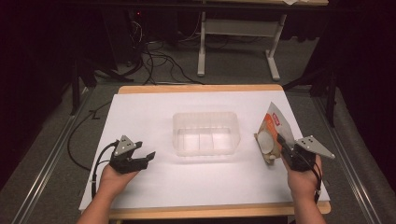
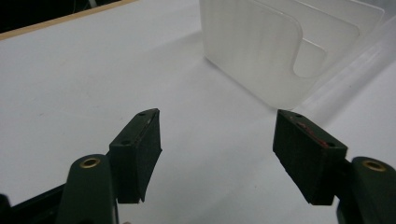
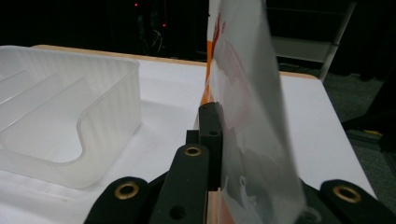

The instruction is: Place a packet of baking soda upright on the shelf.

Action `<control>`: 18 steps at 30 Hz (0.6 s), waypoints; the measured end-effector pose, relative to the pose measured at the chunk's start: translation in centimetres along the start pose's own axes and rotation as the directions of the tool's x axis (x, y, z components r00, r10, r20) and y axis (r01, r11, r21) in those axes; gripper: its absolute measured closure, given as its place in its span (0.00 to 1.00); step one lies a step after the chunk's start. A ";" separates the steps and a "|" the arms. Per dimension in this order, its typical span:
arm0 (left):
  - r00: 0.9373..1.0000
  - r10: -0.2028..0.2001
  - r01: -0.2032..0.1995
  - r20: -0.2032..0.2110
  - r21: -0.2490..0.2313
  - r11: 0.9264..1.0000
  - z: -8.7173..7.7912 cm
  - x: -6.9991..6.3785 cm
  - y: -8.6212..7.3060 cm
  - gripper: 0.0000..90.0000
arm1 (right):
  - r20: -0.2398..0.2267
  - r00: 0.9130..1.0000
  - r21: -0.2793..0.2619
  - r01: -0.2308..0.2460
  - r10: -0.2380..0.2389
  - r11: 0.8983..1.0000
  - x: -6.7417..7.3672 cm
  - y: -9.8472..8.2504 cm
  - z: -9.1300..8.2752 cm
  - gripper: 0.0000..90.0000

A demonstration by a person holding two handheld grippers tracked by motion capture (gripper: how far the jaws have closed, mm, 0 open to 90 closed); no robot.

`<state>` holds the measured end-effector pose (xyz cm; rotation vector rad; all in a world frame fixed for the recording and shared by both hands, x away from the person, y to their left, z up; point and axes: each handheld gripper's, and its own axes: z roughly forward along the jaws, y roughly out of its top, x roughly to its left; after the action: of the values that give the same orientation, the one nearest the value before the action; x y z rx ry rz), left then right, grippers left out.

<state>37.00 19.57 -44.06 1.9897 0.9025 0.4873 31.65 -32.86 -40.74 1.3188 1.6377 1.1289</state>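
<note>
At frame center sits a clear plastic bin [image 1: 206,133]. Lower left, the left gripper [image 1: 145,157] rests released, jaws spread. At right, the right gripper [image 1: 281,142] pinches a snack pouch [image 1: 273,133].

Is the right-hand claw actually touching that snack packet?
Touching. In the right gripper view, the right gripper's jaws are pressed flat against the packet, which stands clamped between them.

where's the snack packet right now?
In the high view the snack packet is at the table's right side, held upright in the right claw, just right of the clear plastic bin and apart from it.
</note>
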 end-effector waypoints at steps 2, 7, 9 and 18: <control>1.000 -0.003 0.003 0.000 -0.008 1.000 -0.1 0.0 0.0 0.36 | 0.005 1.000 -0.007 -0.001 0.001 1.000 0.0 0.1 -0.2 1.00; 1.000 -0.004 0.004 -0.002 -0.014 1.000 -0.1 0.1 0.0 0.36 | 0.015 1.000 -0.028 -0.017 0.017 0.999 -0.2 0.4 -0.8 1.00; 1.000 -0.003 0.003 -0.003 -0.016 1.000 -0.1 0.1 0.1 0.36 | 0.016 1.000 -0.036 -0.020 0.020 0.999 -0.3 0.5 -1.1 1.00; 1.000 -0.006 0.005 -0.005 -0.020 1.000 -0.1 0.1 0.1 0.36 | 0.013 1.000 -0.073 -0.013 0.014 0.997 0.1 1.2 -1.9 1.00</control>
<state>37.04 19.72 -43.91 1.9680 0.9028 0.4970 30.29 -33.03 -38.94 1.2896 1.5649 1.1744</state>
